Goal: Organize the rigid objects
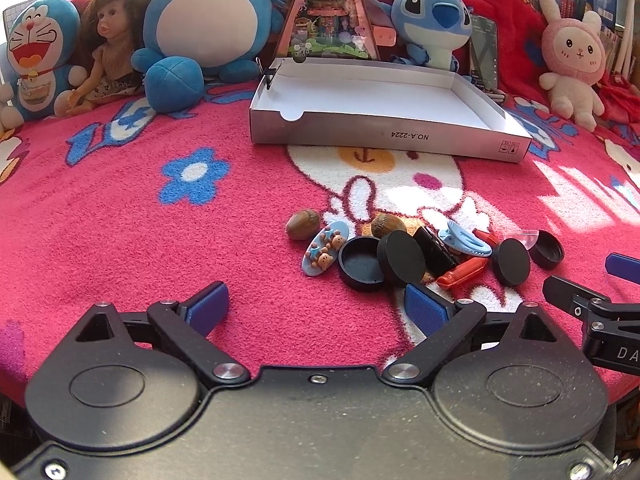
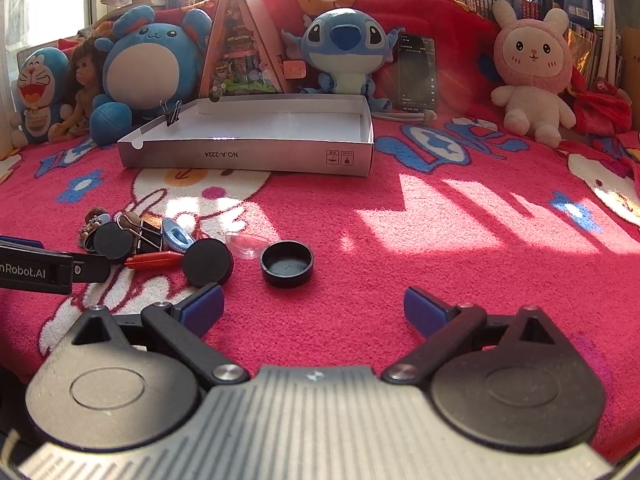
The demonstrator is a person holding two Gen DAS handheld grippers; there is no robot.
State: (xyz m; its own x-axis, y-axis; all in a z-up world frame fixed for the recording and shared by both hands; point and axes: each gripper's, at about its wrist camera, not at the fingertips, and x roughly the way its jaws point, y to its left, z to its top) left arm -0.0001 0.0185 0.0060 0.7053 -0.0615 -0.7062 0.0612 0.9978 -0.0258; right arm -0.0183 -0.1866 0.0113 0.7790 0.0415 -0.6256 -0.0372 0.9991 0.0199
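Observation:
A pile of small rigid objects lies on the pink rug: two acorns (image 1: 303, 224), an oval blue clip with bears (image 1: 326, 252), an upturned black cap (image 1: 360, 264), black discs (image 1: 400, 258), a black binder clip (image 1: 434, 250), a light blue clip (image 1: 464, 242) and a red clip (image 1: 462, 272). My left gripper (image 1: 316, 308) is open just in front of the pile, nothing between its fingers. My right gripper (image 2: 314, 308) is open too, just short of another black cap (image 2: 287, 264) and beside a black disc (image 2: 207, 267). A clear piece (image 2: 244, 244) lies nearby.
An open white cardboard box (image 1: 380, 136) sits beyond the pile, a binder clip (image 2: 173, 114) on its left wall. Plush toys (image 1: 208, 20), a doll (image 1: 108, 40), a triangular model house (image 1: 328, 12) and a phone (image 2: 416, 72) line the back. Bookshelves stand behind.

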